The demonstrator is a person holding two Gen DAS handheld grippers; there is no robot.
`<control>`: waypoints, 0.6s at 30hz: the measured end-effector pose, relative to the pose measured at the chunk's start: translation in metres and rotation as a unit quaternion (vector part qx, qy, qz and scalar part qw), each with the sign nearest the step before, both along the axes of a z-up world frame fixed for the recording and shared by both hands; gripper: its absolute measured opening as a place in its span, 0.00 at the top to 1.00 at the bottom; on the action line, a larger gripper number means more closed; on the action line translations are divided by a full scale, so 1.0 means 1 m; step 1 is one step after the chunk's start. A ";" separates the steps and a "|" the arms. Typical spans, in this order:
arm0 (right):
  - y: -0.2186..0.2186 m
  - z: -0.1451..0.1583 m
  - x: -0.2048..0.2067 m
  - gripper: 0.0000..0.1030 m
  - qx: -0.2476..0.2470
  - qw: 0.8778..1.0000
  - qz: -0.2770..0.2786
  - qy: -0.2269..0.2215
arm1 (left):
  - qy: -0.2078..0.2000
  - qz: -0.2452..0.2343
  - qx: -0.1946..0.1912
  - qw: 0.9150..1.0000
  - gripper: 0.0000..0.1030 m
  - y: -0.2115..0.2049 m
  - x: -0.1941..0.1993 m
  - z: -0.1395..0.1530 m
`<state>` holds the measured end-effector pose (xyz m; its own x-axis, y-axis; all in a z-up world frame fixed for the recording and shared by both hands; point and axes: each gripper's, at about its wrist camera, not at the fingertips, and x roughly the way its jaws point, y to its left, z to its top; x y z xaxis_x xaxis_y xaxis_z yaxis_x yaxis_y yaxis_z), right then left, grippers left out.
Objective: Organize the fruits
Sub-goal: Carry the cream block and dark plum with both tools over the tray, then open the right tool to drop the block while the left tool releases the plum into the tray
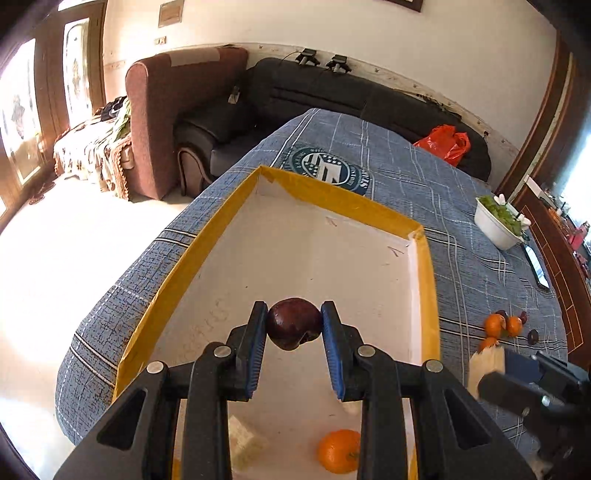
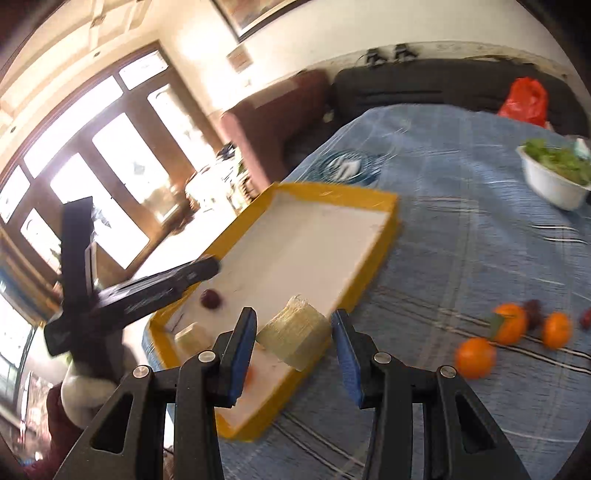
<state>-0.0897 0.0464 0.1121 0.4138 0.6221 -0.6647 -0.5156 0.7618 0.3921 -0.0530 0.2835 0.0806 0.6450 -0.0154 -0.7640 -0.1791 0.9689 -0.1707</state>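
Over the tray (image 1: 424,273), our left gripper (image 1: 294,325) clamps 1 plum (image 1: 293,323).
Smooth, bruisable: we hold its middle lightly; right gripper (image 2: 293,341) carries 1 pale block (image 2: 295,332).

A white bowl (image 1: 496,229) of greens sits on the blue cloth (image 1: 424,177); an orange bag (image 1: 445,142) lies on the black sofa (image 1: 314,96).

A cream wall (image 1: 332,26) runs behind a black sofa (image 1: 314,96) and a brown armchair (image 1: 166,110). Tall wood-framed windows (image 2: 92,155) pour in glaring daylight that washes out the pale floor (image 1: 66,236). A framed picture (image 2: 255,14) hangs high on the wall. An orange plastic bag (image 1: 445,142) lies on the sofa.
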 end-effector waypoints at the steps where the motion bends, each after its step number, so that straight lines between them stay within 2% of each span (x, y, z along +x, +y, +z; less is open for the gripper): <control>1: 0.012 -0.005 0.000 0.54 -0.008 1.000 0.012 0.000 | 0.009 0.004 0.001 1.000 0.72 0.003 0.003 -0.004; 5: 0.051 -0.026 0.000 0.54 -0.055 0.998 0.041 -0.003 | 0.040 0.011 0.000 0.999 0.72 0.012 0.012 -0.018; 9: 0.072 -0.041 0.002 0.54 -0.111 0.993 0.039 -0.024 | 0.055 0.013 -0.005 0.998 0.72 0.015 0.018 -0.027; 12: 0.079 -0.048 -0.001 0.54 -0.123 0.991 0.052 -0.026 | 0.061 0.017 -0.012 0.998 0.72 0.020 0.019 -0.032; 15: 0.085 -0.047 -0.009 0.54 -0.137 0.988 0.060 -0.047 | 0.063 0.019 -0.021 0.998 0.71 0.025 0.018 -0.035; 18: 0.089 -0.045 -0.013 0.54 -0.134 0.987 0.072 -0.045 | 0.054 0.024 -0.033 0.998 0.60 0.027 0.012 -0.031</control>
<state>-0.1032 0.1355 0.0666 0.3990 0.4851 -0.7781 -0.6494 0.7486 0.1337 -0.0413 0.3105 0.0492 0.5601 -0.0381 -0.8275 -0.2463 0.9461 -0.2102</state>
